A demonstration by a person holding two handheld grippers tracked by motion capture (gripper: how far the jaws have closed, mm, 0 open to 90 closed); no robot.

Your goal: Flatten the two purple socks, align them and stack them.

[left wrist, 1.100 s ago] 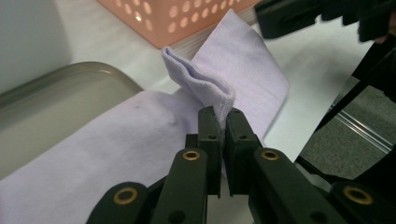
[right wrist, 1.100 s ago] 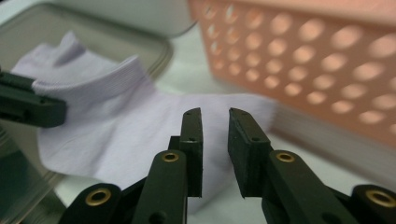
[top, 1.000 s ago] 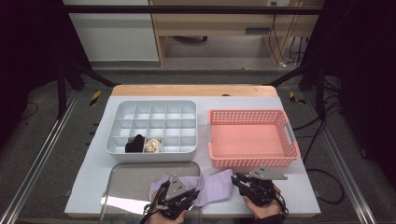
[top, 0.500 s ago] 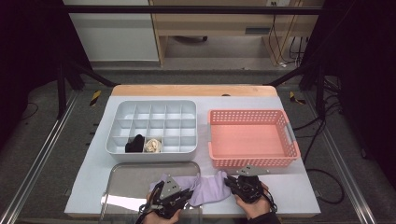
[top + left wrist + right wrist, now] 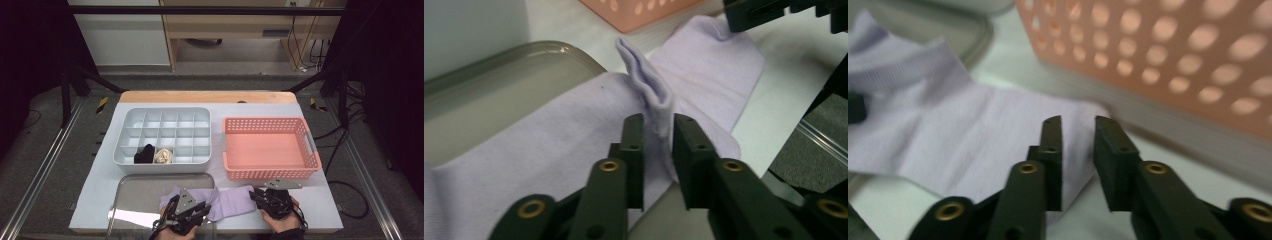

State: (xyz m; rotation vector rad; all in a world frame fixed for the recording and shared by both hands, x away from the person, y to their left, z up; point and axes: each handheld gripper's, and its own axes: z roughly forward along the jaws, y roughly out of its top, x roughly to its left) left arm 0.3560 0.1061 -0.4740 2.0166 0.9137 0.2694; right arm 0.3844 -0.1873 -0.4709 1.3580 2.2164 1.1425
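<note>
A lavender sock point(image 5: 231, 202) lies flat along the table's front edge, its left end on a clear tray point(image 5: 135, 192). My left gripper point(image 5: 203, 208) sits over that left end. Its jaws have just been opening, and an upright pinched ridge of the sock point(image 5: 651, 92) stands loose in the narrow gap of the left gripper point(image 5: 658, 122). My right gripper point(image 5: 256, 196) is at the sock's right end. Its jaws have also just been opening; the right gripper point(image 5: 1078, 125) stands slightly apart above the sock's edge point(image 5: 973, 125), not pressing on it.
A grey divided box point(image 5: 165, 120) sits at the back left, with a black bundle point(image 5: 145, 154) and a cream bundle point(image 5: 163, 156) in two front cells. A pink perforated basket point(image 5: 226, 145) stands close behind the right gripper. A person's hands hold both grippers at the table's front edge.
The sock now lies more stretched out to the right than a second ago. The right gripper shifted a little left and back again. The left gripper stayed where it was.
</note>
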